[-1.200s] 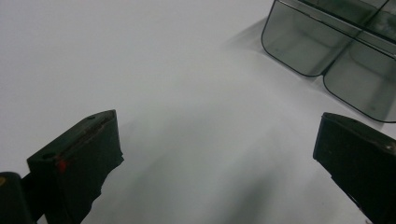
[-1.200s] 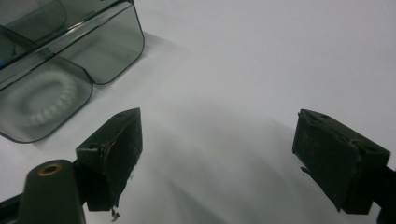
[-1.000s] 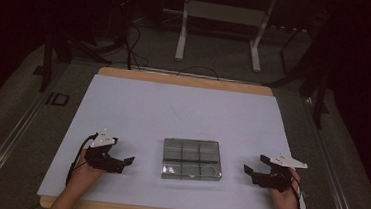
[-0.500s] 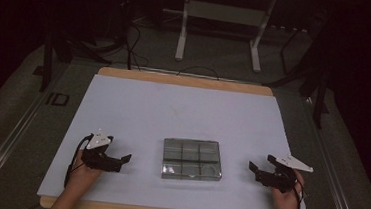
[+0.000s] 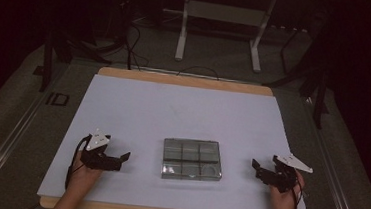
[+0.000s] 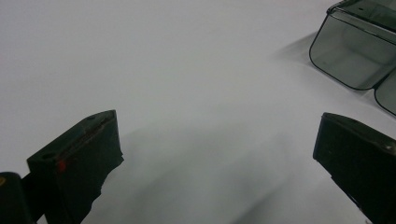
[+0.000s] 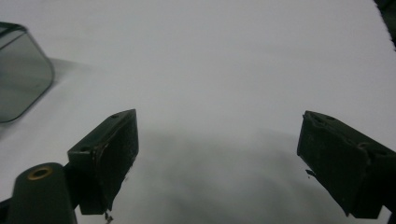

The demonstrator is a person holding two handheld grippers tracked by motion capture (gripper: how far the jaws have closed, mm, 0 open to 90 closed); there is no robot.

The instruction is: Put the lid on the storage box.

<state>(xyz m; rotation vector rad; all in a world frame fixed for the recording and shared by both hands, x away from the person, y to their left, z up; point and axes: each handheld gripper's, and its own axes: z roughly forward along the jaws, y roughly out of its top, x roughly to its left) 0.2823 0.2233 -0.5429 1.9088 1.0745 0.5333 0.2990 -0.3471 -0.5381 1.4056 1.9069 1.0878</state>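
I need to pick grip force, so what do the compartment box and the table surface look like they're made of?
The compartment box looks like smoky, see-through hard plastic: its dividers show through and its rounded corner shines in the left gripper view. The table carries a matte white sheet, likely paper or laminate, over a light wooden edge.
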